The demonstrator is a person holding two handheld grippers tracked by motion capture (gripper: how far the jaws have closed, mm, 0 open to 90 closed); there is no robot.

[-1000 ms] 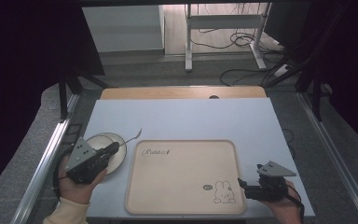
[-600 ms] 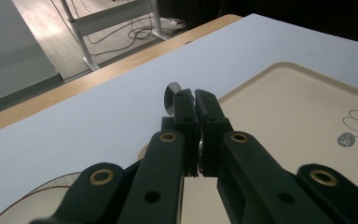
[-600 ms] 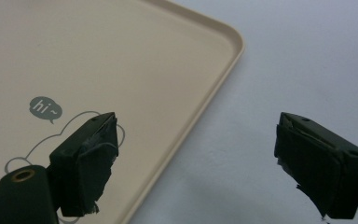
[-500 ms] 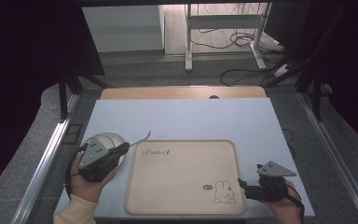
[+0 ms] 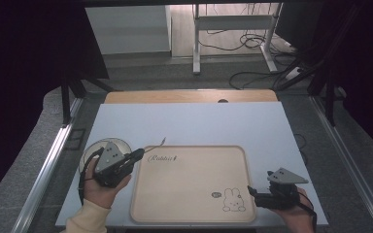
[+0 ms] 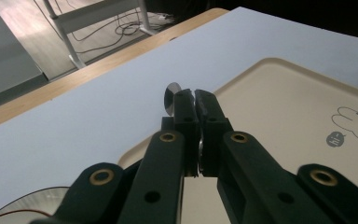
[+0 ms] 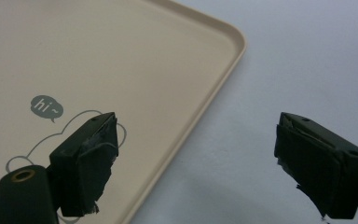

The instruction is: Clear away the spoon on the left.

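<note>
- Spoon [image 6: 172,97] pinched in the left tool [image 6: 196,95], jaws pressed together on its handle; the bowl pokes out past the tips, the thin handle end shows beyond the tool in the high view [image 5: 158,143].
- Left tool [image 5: 138,155] hangs at the tray's [image 5: 189,213] upper left corner, beside a clear plate [image 5: 88,151] on the tabletop [image 5: 194,121].
- Right tool [image 7: 193,154] spread wide, nothing between the jaws, straddling the tray's right rim [image 7: 200,116]; in the high view it sits low at the tray's right edge [image 5: 250,190].
- Judgement: the spoon looks bound for the tray. Best to carry it well inside the rim, lower it flat, then release, so it does not rock on the raised lip.
- Right tool could steady the tray if it slides.
- Writing: "Rabbit" [image 5: 162,158] in script at the tray's top left; a speech bubble reading "hi~" [image 7: 46,107] beside a line-drawn rabbit [image 5: 234,200].
</note>
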